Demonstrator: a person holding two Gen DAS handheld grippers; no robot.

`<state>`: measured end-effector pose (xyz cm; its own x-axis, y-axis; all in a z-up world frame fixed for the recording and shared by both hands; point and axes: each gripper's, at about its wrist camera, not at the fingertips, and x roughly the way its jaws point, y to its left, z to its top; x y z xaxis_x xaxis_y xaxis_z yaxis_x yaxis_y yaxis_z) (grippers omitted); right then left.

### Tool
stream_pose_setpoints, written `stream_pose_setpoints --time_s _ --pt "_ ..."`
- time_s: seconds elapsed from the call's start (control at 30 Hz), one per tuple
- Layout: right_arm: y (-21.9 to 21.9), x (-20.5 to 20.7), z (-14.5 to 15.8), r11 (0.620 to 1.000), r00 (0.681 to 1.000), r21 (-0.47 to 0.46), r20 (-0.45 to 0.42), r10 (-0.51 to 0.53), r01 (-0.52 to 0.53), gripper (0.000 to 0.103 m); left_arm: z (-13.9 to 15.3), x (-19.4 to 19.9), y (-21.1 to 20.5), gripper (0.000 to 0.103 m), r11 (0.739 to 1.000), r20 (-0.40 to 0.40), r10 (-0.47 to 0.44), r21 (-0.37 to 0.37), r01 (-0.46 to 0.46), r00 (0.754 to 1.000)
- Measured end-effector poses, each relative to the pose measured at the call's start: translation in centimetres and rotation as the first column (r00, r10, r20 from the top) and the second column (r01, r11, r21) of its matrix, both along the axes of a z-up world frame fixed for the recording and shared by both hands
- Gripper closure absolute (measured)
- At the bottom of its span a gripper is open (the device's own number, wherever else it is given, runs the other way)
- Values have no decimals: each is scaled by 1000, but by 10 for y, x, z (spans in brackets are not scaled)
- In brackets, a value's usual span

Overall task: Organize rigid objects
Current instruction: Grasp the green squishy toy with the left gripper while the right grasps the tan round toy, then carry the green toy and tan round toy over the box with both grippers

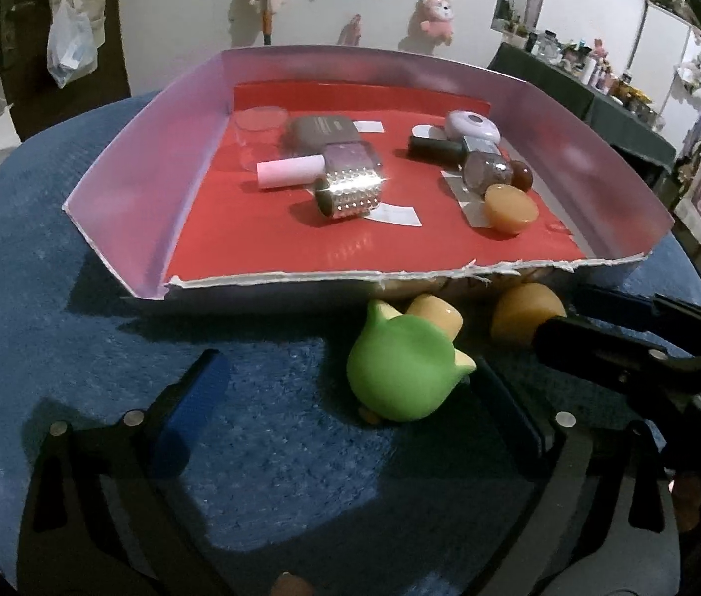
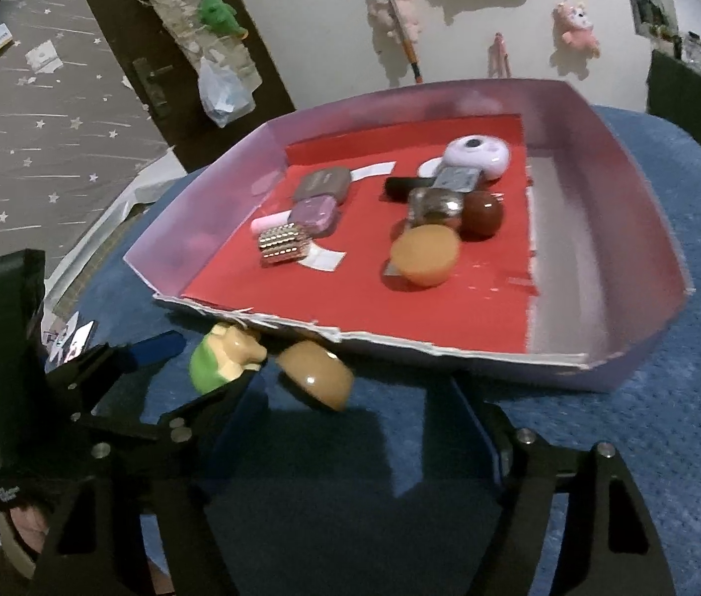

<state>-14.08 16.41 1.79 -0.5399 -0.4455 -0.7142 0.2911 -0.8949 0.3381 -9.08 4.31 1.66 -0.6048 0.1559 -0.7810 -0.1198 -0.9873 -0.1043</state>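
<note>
A green and cream toy figure point(image 1: 402, 372) lies on the blue cloth in front of the red-floored tray point(image 1: 116, 188). My left gripper point(image 1: 350, 397) is open around it, fingers on either side, not closed. A tan rounded piece point(image 1: 524, 315) lies beside the figure against the tray's front edge; my right gripper point(image 2: 350, 412) is open with that piece point(image 2: 318, 372) between its fingers. The figure point(image 2: 221, 355) also shows in the right wrist view. The tray point(image 2: 648, 258) holds a silver studded roller point(image 1: 348, 191), a pink tube point(image 1: 290, 172), a tan disc point(image 1: 509, 208) and several other small items.
The blue cloth point(image 1: 77, 347) covers a round surface under the tray. The right gripper's arm point(image 1: 648, 352) reaches in from the right of the left wrist view. The left gripper's body point(image 2: 77, 397) shows at the left of the right wrist view. Plush toys hang on the wall behind.
</note>
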Motion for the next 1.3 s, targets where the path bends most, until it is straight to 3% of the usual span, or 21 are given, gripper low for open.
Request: stream_pose_setpoints --time_s 0.17,0.23,0.27,0.37,0.43,0.53,0.83,1.3 --pt "-7 -7 -6 999 999 -29 35 14 -13 38 0 1 1 9 1000 -14 -16 -13 16 1000" --pt "-6 -8 -6 999 999 -46 45 9 -7 39 0 2 4 21 999 -17 -43 -13 42 999" --pt "-6 -8 -6 999 999 -46 48 7 -5 45 0 3 7 22 998 -22 -51 -21 51 998" --pt "-9 -8 -8 998 998 -60 63 21 -17 69 1 4 16 42 996 -31 -84 -37 83 996" --pt "-12 -8 -8 998 998 -59 62 19 -15 69 2 6 23 55 993 -38 -107 -55 105 993" --pt "-14 -7 -7 998 998 -57 55 30 -26 72 2 8 26 56 991 -44 -116 -68 113 992" --pt "-11 4 5 997 999 -69 21 36 -35 76 6 15 9 57 997 -39 -82 5 82 996" --pt "-8 26 27 995 998 -88 -47 38 -42 77 25 31 3 57 998 -88 -58 32 61 994"
